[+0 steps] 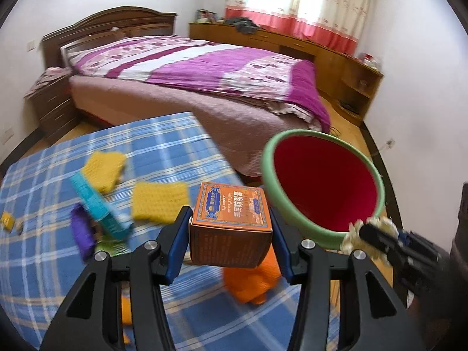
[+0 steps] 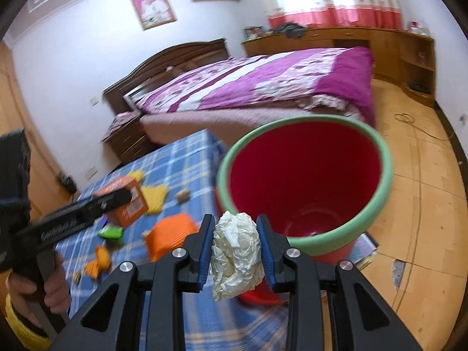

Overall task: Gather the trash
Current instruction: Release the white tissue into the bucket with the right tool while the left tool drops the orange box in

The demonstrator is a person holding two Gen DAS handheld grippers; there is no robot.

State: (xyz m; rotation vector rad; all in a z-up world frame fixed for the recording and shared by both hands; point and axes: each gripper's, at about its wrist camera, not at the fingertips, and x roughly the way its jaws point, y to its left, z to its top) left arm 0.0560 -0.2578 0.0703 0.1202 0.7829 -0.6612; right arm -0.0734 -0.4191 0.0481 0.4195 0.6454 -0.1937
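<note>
The orange box (image 1: 231, 219) is pinched by the left claw (image 1: 229, 239) above the checked surface (image 1: 44, 175), short of the green rim of the red bin (image 1: 321, 181); released now, it would likely fall outside. The crumpled paper (image 2: 235, 251), squeezed in the right claw (image 2: 235, 251), is held just before the rim, and could catch there. Both claws are aimed forward at the bin's mouth

- Daylight floods through the curtained window (image 1: 304, 0), which is blown out to white.
- The room is bright, with soft shadows.
- Fisheye bends edges; corners are black.
- Motion blur smears the plaid cloth (image 1: 44, 248) and the bin rim (image 2: 383, 187).
</note>
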